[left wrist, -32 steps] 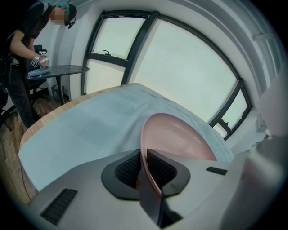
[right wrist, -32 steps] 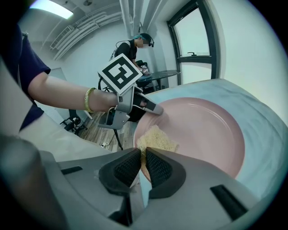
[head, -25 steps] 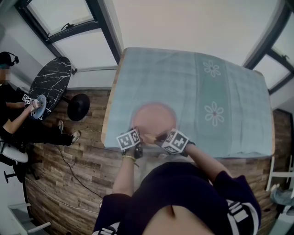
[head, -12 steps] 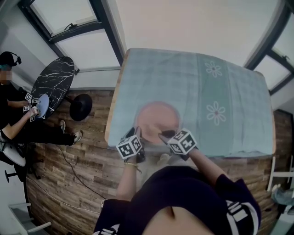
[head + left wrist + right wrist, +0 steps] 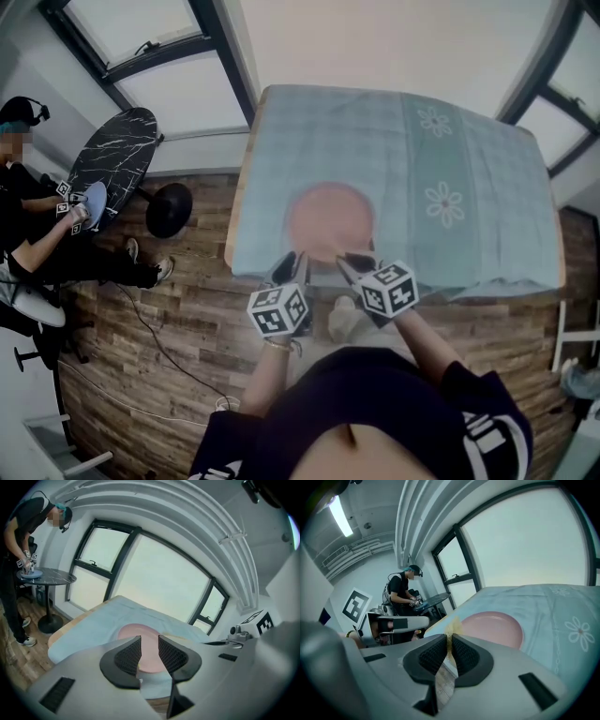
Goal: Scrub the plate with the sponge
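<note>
Both tools hang just off the near edge of the table [image 5: 469, 141], over the wooden floor, and neither touches anything on it. The pink plate [image 5: 330, 217] lies flat on the pale blue cloth just ahead of the two tools, closest to the near edge and a little nearer the left tool than the right.

The right tool [image 5: 349, 262] is clamped on the sponge [image 5: 451, 629], a thin yellowish piece pinched flat between the jaws, with only a small tuft past the tips and a strip hanging below. From that tool the plate sits ahead and slightly to the right, well clear of the sponge.

The left tool [image 5: 292, 262] has its jaws apart with nothing in them. Along its jaws you see the plate's near rim through the gap, but the pads are not on it.

As I read it, the sponge is in hand but no scrubbing is happening now, since nothing meets the plate.

The next move would be to carry the right tool forward and down until the sponge presses on the plate's face. So little sponge shows past the tips that the tool would need tilting so the sponge, not the jaws, lands first. The plate lies loose, so the left tool could steady its near rim.
</note>
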Available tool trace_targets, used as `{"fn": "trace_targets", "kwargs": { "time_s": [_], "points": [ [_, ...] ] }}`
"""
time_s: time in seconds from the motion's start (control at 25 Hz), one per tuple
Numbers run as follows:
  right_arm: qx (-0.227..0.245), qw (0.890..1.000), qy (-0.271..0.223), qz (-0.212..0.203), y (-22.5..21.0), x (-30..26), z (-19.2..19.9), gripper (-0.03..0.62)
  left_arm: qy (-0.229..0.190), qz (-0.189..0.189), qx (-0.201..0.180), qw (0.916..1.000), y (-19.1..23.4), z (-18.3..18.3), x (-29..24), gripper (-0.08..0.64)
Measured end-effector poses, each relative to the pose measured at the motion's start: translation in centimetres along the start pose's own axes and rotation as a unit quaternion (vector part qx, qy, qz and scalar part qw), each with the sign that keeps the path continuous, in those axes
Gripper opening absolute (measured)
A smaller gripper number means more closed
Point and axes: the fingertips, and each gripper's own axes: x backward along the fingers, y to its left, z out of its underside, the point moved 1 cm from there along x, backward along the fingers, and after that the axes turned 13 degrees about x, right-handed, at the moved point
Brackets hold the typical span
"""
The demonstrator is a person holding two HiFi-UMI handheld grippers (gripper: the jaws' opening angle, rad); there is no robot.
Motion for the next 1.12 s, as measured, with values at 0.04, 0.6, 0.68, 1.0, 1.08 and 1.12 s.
{"fn": "trace_targets", "kwargs": {
  "time_s": [0.04, 0.6, 0.68, 1.0, 1.08, 1.12],
  "points": [
    [-0.003, 1.000, -0.005, 0.005, 0.7, 0.5, 0.1, 0.037, 0.004, 0.004, 0.002, 1.0000, -0.2, 0.5, 0.9, 0.123],
    [-0.026, 0.997, -0.051, 0.047, 8.5, 6.5, 1.4, 0.037, 0.018, 0.011, -0.008, 0.9997, -2.4, 4.6, 10.3, 0.041],
    [-0.026, 0.997, -0.053, 0.045, 9.4, 7.3, 1.7, 0.037, 0.018, 0.018, -0.010, 0.9996, -2.9, 5.1, 11.0, 0.037],
    [-0.025, 0.996, -0.080, 0.044, 12.6, 9.4, 2.0, 0.037, 0.026, 0.026, -0.012, 0.9993, -3.9, 7.3, 13.9, 0.032],
    [-0.023, 0.995, -0.083, 0.044, 13.2, 9.6, 2.2, 0.037, 0.028, 0.027, -0.015, 0.9991, -3.9, 7.6, 14.4, 0.031],
    [-0.022, 0.995, -0.084, 0.043, 13.5, 9.6, 2.3, 0.037, 0.028, 0.028, -0.016, 0.9991, -3.9, 7.8, 14.7, 0.029]
  ]
}}
